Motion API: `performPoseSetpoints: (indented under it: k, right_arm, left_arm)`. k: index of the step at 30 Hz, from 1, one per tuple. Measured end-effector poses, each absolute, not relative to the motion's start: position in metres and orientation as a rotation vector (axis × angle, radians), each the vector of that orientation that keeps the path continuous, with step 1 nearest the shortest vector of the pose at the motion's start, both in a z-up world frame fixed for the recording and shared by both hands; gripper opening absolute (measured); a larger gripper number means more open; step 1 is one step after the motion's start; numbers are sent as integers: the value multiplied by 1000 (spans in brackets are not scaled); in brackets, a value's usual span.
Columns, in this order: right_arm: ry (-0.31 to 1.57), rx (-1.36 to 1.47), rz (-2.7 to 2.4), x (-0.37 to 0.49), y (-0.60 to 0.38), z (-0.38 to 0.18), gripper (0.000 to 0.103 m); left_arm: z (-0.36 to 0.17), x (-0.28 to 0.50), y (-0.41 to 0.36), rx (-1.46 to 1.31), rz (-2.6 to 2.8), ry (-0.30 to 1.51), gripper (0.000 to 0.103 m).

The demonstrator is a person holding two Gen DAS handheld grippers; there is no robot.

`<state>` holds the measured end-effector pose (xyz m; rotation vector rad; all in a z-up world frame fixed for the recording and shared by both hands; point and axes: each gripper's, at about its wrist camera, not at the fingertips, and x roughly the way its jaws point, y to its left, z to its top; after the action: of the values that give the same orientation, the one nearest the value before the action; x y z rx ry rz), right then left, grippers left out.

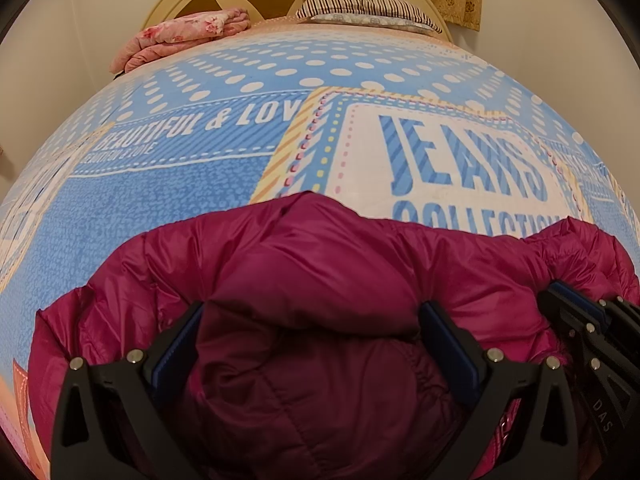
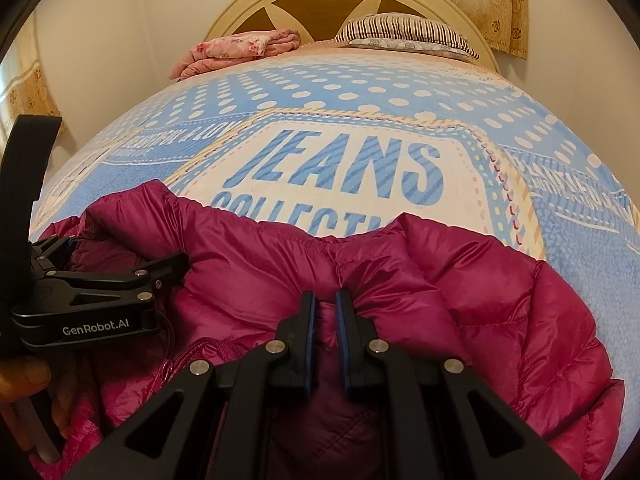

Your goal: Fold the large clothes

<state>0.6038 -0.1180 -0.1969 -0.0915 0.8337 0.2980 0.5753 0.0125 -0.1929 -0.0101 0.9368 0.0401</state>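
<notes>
Spread across the blue polka-dot bedsheet [image 2: 400, 92], a magenta quilted down jacket [image 1: 320, 264] is lying bunched. Right gripper [image 2: 325, 300] jaws are pinching a fabric ridge (presumably for folding); left gripper [image 1: 312, 312] jaws are gaping wide, straddling a puffy section.

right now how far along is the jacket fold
Early. Done: the magenta puffer jacket lies on the bedspread, bunched, no neat fold visible. In hand: right gripper pinches a ridge of fabric; left gripper straddles a puffy bulge, jaws wide. Left: the folding itself.
</notes>
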Motion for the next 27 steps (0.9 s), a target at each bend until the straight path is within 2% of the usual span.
performPoseSetpoints:
  k: [7,10,11,12,13,14,20,27]
  right_arm:
    - [834,-112,287,604,-114,-198,10]
    - [860,-173,307,603,-113,-186,12]
    - [838,-166,311,597,-118,-175,18]
    - [801,-133,319,589,-124,-162,45]
    - [764,-95,326,580,-133,-150,76]
    - [712,-50,316,564,-147,-132,83]
    - [747,-26,339,477,-183,-105,83]
    - [828,-46,333,308,-231,-127,83]
  left_arm:
    - [-192,577,13,-10,37,947,103]
    - [-174,571,22,-24,39,972,102]
    - [-160,560,27,-40,31,939,101]
    - [-146,547,31,-50,14,901,101]
    - [-132,531,34,-50,-7,863,101]
    - [-119,514,38,-37,-18,831,102]
    - [-83,387,56,1,-57,733,103]
    - [-105,224,85,41,-110,732,103]
